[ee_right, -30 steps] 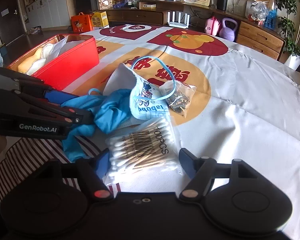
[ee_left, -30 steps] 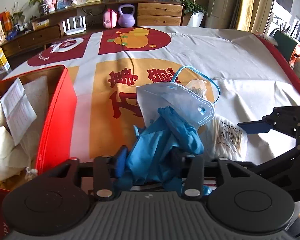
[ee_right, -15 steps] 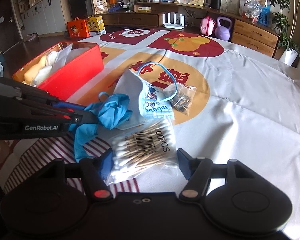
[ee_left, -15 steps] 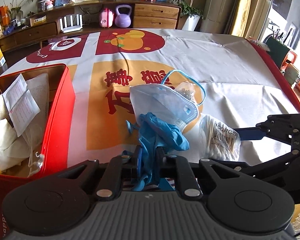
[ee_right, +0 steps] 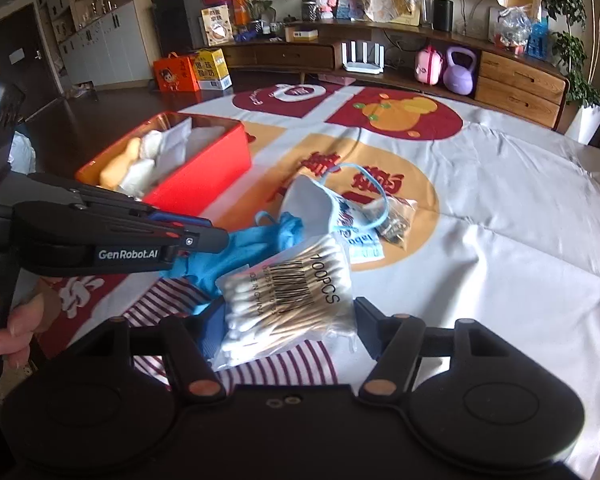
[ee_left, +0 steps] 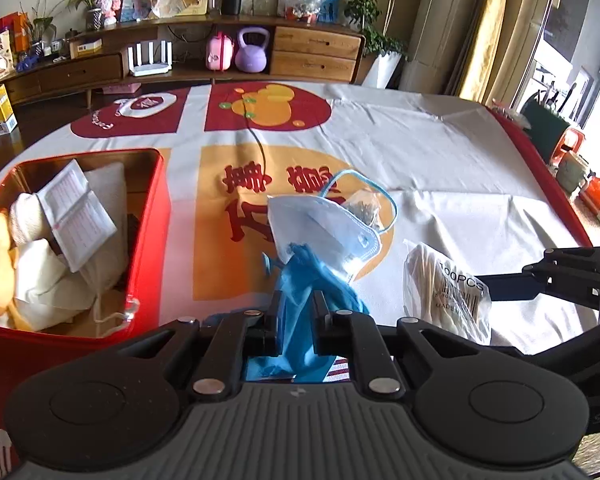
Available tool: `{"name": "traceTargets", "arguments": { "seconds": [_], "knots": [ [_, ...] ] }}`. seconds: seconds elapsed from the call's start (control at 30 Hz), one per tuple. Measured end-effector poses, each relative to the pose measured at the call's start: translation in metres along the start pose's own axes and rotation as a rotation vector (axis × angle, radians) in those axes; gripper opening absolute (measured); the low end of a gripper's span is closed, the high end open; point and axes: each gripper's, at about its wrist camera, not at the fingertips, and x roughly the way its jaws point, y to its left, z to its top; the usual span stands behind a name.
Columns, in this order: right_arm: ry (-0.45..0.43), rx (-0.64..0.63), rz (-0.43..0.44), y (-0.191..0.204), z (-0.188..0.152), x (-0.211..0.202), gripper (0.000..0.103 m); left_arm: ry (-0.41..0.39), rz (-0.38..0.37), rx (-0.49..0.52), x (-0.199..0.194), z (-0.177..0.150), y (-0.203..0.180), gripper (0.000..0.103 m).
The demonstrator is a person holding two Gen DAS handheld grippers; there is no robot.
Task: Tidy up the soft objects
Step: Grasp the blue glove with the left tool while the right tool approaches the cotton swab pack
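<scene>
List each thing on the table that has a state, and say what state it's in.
left gripper: shut on the blue glove
right gripper: shut on the cotton swab bag
face mask: lying loose on the cloth
red box: open, partly filled

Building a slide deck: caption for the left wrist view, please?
Left claw shut on blue glove, face mask beyond, red tin at left.

1. My left gripper (ee_left: 296, 312) held the glove (ee_left: 300, 280) in front of the mask (ee_left: 320, 228).
2. The box (ee_left: 152, 240) stood to their left.
3. The swab pack (ee_right: 288, 300) sat between my right gripper (ee_right: 286, 320) fingers, right of the glove.
</scene>
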Motion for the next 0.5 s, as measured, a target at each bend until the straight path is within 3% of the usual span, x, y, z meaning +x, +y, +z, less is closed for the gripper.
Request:
{"name": "traceTargets", "arguments": {
  "seconds": [0.17, 0.3, 0.4, 0.47, 0.5],
  "knots": [
    [-0.005, -0.023, -0.026, 0.005, 0.001, -0.008, 0.065, 0.001, -0.035, 0.015, -0.006, 0.001, 0.001, 0.013],
    [-0.007, -0.003, -0.034, 0.0, -0.003, -0.012, 0.065, 0.028, -0.084, -0.052, -0.001, 0.0, 0.008, 0.013],
    [-0.001, 0.011, -0.033, -0.006, -0.006, -0.01, 0.065, 0.056, -0.076, -0.059, 0.006, -0.001, 0.01, 0.014],
    [0.003, 0.015, -0.034, -0.009, -0.007, -0.008, 0.065, 0.065, -0.054, -0.047, 0.009, -0.001, 0.008, 0.021],
    [0.005, 0.019, -0.032, -0.011, -0.008, -0.006, 0.065, 0.067, -0.053, -0.043, 0.011, -0.001, 0.007, 0.032]
  ]
}}
